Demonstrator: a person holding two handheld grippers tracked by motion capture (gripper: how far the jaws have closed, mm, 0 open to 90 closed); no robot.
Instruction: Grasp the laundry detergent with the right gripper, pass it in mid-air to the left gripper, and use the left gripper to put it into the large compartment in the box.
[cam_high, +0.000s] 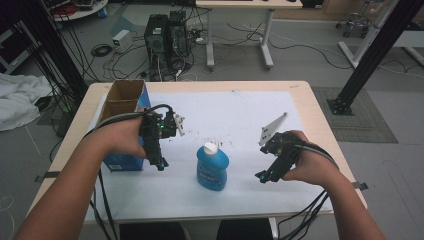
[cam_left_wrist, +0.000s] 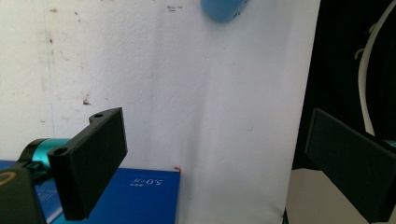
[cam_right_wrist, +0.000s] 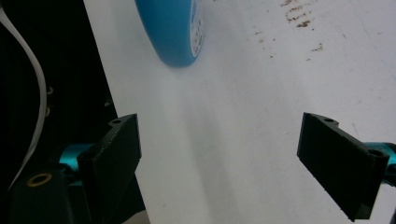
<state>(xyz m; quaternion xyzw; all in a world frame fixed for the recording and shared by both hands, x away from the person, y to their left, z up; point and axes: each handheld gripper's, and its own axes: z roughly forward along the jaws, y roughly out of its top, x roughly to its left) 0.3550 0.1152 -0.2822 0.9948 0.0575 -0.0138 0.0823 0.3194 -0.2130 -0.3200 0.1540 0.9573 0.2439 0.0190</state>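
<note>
Forearms enter from the bottom of the high view, each hand gripping a black two-jaw tool. Left gripper (cam_high: 161, 164) hangs over the white paper sheet (cam_high: 240, 115) covering the light wooden table (cam_high: 320, 125), jaws pointed down toward the near edge, just beside the open cardboard box with blue printed sides (cam_high: 122, 100). Left gripper view: left gripper (cam_left_wrist: 215, 158) has its jaws wide apart, nothing between them, white sheet below, a corner of the blue box (cam_left_wrist: 140, 196) at bottom left, rounded base of the bottle (cam_left_wrist: 223, 9) at the top edge. Right gripper (cam_high: 263, 176) is held above the sheet's right part, tilted down and toward the centre, grey three-cornered plate (cam_high: 272, 127) sticking up behind it. Right gripper view: right gripper (cam_right_wrist: 219, 158) jaws also wide, empty, sheet underneath, bottle (cam_right_wrist: 173, 28) ahead at top left, dark specks (cam_right_wrist: 299, 14) on the paper at top right. Blue plastic bottle with white cap and printed label (cam_high: 212, 167) stands upright near the middle of the sheet, between the two grippers, touched by neither; right one near, left one slightly farther. Dark specks (cam_high: 212, 137) are scattered on the sheet just behind it. Black cables (cam_high: 300, 220) trail from both tools off the near edge. Floor behind holds computer towers (cam_high: 167, 35) and loose wiring.
</note>
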